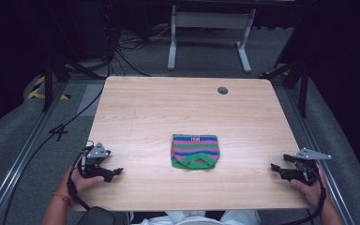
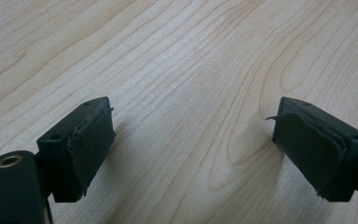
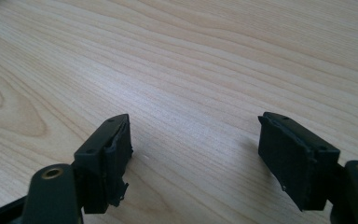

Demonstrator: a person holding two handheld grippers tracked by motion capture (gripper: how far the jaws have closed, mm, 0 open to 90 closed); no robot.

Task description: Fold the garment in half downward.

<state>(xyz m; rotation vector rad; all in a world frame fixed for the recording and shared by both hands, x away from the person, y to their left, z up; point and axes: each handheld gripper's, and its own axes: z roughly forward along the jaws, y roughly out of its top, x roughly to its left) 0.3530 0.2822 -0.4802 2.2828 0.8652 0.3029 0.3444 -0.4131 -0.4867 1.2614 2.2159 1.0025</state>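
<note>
The left gripper (image 1: 118, 171) and the right gripper (image 1: 273, 166) both rest low on the surface (image 1: 140, 108) with jaws spread and nothing between them. The striped knitted cloth (image 1: 195, 151) lies flat between them, slightly right of centre, well apart from each. I judge a good start is to reach inward, left gripper toward 3 o'clock, right toward 9, and pinch the near green edge. Nothing stands in the way; a dark hole (image 1: 222, 90) sits at 1 o'clock, far off.

A light wooden table (image 1: 136, 112) carries a folded striped knit cloth (image 1: 194, 151) near its front middle.
</note>
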